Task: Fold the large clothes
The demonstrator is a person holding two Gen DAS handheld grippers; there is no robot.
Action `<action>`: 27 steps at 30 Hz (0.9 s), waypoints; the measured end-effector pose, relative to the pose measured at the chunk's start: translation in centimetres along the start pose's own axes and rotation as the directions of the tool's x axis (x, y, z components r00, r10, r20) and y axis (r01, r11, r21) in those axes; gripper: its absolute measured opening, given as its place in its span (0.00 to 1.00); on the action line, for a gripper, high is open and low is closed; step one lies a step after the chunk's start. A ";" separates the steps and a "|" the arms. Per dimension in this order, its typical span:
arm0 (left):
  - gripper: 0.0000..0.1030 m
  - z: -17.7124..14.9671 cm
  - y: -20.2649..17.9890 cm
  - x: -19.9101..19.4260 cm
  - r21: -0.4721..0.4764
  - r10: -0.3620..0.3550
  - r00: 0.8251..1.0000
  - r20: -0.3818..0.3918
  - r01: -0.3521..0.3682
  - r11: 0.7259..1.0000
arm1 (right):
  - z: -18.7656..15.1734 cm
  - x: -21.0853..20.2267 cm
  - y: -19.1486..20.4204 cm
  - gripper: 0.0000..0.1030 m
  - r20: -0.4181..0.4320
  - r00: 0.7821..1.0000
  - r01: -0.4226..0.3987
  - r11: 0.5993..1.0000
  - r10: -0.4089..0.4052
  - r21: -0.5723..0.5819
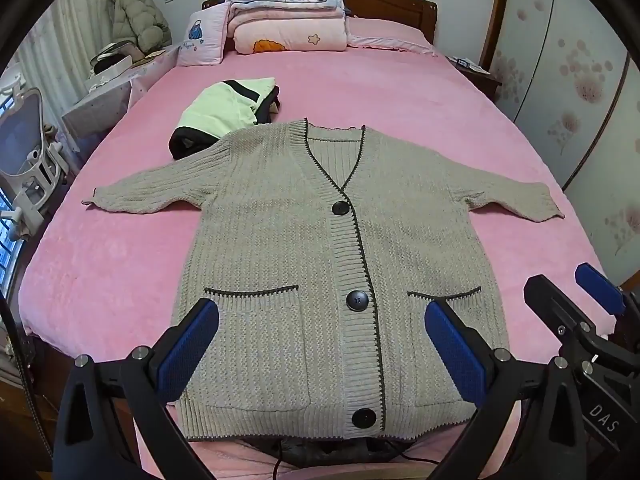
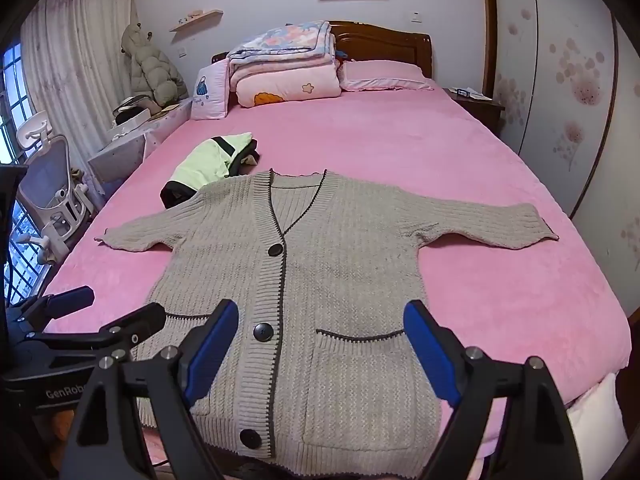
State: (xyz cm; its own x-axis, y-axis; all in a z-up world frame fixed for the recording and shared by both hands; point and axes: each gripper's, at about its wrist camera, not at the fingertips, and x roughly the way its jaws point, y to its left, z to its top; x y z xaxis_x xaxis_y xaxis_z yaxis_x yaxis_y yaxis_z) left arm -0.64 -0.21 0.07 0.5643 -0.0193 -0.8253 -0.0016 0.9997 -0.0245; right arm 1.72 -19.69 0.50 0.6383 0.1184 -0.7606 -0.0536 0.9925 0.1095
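A beige knit cardigan (image 1: pixel 280 240) with dark trim, black buttons and two pockets lies flat and face up on the pink bed (image 1: pixel 400 92), both sleeves spread out to the sides. It also shows in the right wrist view (image 2: pixel 340 264). My left gripper (image 1: pixel 320 340) is open and empty, hovering above the cardigan's hem over the left pocket. My right gripper (image 2: pixel 320 344) is open and empty above the right pocket; it also shows at the right edge of the left wrist view (image 1: pixel 572 292). The left gripper shows at the left of the right wrist view (image 2: pixel 108 308).
A folded pile of green and black clothes (image 1: pixel 224 112) lies behind the cardigan's left shoulder. Folded quilts (image 1: pixel 288 20) and pillows are at the wooden headboard. A desk and a white chair (image 1: pixel 28 152) stand left of the bed, a wardrobe (image 1: pixel 580 80) to the right.
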 end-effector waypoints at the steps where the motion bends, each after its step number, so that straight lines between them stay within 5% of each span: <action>1: 1.00 0.0 0.1 -0.1 -0.002 -0.005 1.000 0.002 0.005 1.000 | 0.0 -0.1 0.0 0.83 0.002 1.000 0.001 1.000 -0.001 0.000; 27: 0.99 -0.2 0.4 -1.5 -0.011 -0.017 0.999 0.028 0.017 1.000 | -0.3 -1.0 -0.2 0.83 0.035 0.999 -0.027 1.000 0.026 0.008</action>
State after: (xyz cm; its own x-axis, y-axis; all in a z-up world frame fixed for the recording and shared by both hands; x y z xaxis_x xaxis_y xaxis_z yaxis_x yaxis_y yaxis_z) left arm -1.67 0.19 1.21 0.5874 -0.0355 -0.8085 -0.0007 0.9990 -0.0445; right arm 0.90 -19.95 1.04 0.6633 0.1433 -0.7345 -0.0641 0.9888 0.1350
